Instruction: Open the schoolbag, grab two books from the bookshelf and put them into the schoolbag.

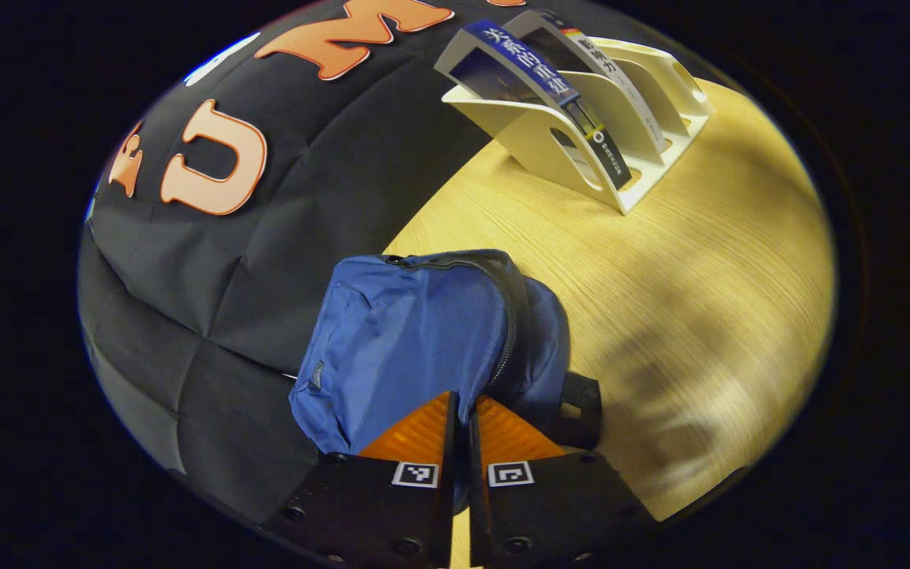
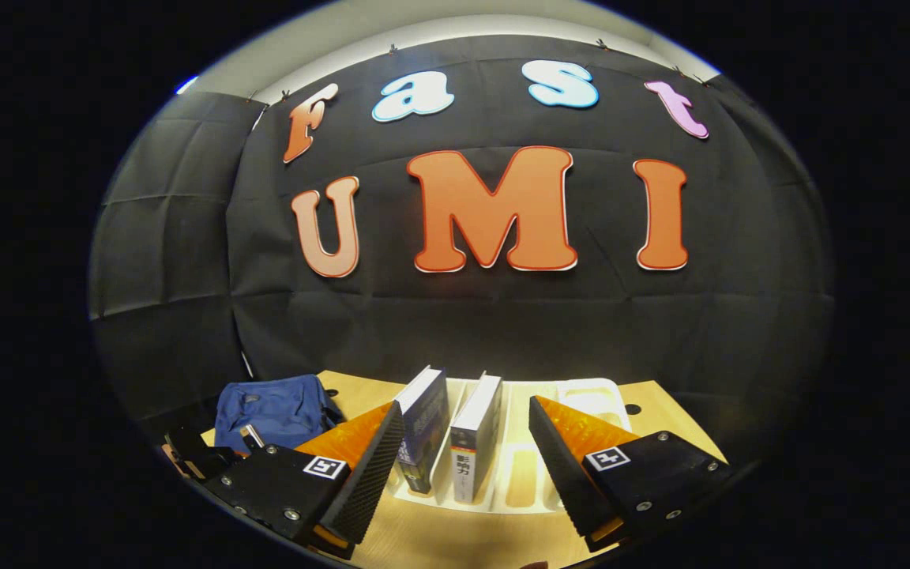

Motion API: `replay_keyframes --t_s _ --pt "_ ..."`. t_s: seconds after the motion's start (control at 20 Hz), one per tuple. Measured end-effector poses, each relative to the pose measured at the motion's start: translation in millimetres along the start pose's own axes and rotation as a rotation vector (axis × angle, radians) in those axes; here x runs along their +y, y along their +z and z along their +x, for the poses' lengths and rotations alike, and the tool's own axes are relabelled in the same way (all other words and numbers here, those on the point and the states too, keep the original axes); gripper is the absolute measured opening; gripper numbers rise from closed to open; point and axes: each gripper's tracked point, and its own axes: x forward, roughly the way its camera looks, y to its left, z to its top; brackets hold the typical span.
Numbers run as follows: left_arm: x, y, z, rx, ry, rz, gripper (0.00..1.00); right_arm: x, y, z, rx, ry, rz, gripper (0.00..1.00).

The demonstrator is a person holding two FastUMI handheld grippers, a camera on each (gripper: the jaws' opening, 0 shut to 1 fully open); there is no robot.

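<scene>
In the left gripper view the left gripper (image 1: pixel 461 411) sits low at the blue schoolbag (image 1: pixel 415 340), its two fingers drawn close together with only a thin slit between them, right at the bag's zipper (image 1: pixel 509 332); whether they pinch the zipper pull I cannot tell; the zipper line looks closed along the bag's curved edge; the bag lies on the wooden table (image 1: pixel 684 316) against the black cloth wall. Farther along the table stands a cream bookshelf (image 1: pixel 621 150) with slanted dividers; two books lean in its slots, a dark-blue book (image 1: pixel 522 59) and a white-spined book (image 1: pixel 621 87) beside it. In the right gripper view the right gripper (image 2: pixel 463 458) has its fingers spread wide apart, gripping nothing, facing the two upright books.
</scene>
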Motion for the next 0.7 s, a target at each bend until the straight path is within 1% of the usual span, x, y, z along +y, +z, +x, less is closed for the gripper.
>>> replay_keyframes --t_s 0.1,0.2,0.35,0.55,0.7 --pt "9.2 4.8 -2.7 0.000 -0.016 -0.038 0.06 10.1 -0.8 4.7 0.010 0.050 0.041 0.94" --pt "22.5 14.2 -4.9 -0.017 -0.024 -0.074 0.05 20.6 0.3 13.6 0.024 0.078 0.076 0.94" --pt "48.9 23.9 -15.2 -0.045 -0.024 -0.080 0.06 30.6 -1.0 30.0 0.057 0.120 0.124 0.94" --pt "86.8 44.5 -21.0 -0.090 -0.003 -0.050 0.05 40.9 2.2 56.3 0.104 0.144 0.146 0.94" --pt "100.6 48.2 -23.7 -0.091 -0.025 -0.086 0.05 51.5 5.7 78.5 0.145 0.155 0.121 0.94"
